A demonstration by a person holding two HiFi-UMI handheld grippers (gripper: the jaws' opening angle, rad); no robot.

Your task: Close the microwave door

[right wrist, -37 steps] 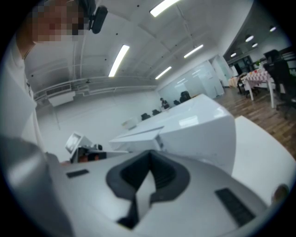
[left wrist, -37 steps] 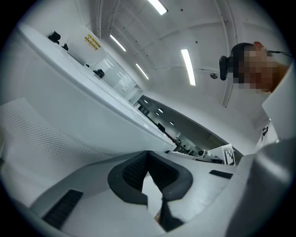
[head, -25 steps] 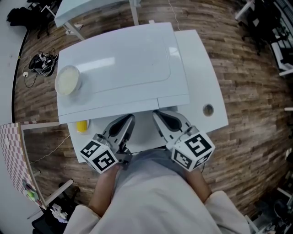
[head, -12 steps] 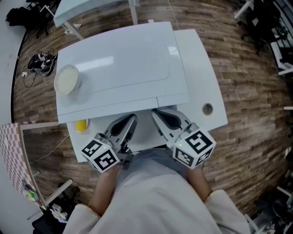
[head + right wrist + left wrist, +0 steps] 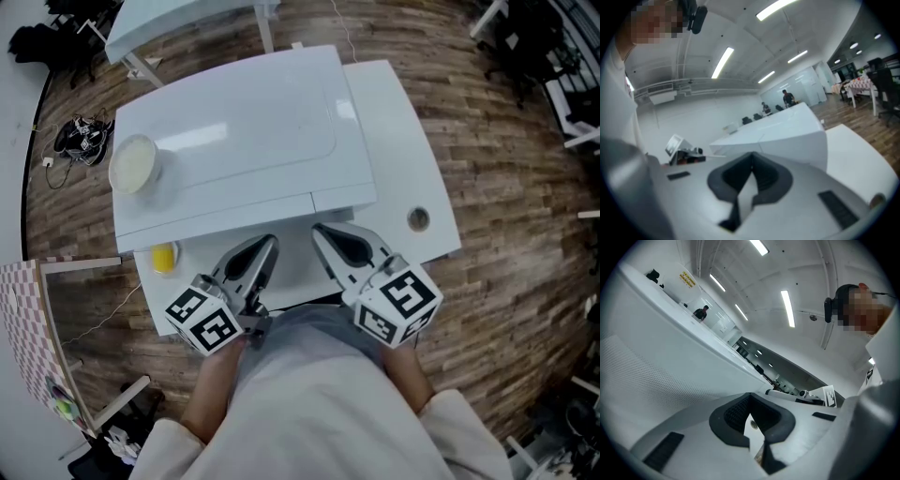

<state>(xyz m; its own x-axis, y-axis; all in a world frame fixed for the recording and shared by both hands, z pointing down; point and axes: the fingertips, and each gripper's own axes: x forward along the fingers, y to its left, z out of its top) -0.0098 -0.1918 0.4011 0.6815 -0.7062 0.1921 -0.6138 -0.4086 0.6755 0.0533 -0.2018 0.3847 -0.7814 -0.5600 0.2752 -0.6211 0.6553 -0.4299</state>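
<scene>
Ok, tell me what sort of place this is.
Probably an open-plan office or lab: wood-look plank floor, long ceiling strip lights, and dark office chairs off to one side.

Microwave (image 5: pixel 234 141), yellow item (image 5: pixel 163 256) on table (image 5: pixel 412 159)

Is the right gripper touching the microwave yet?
Cannot tell. In the head view the right gripper lies right at the front edge of the microwave, seen from above; the right gripper view shows the microwave beyond the shut jaws, with no plain gap or contact.
</scene>
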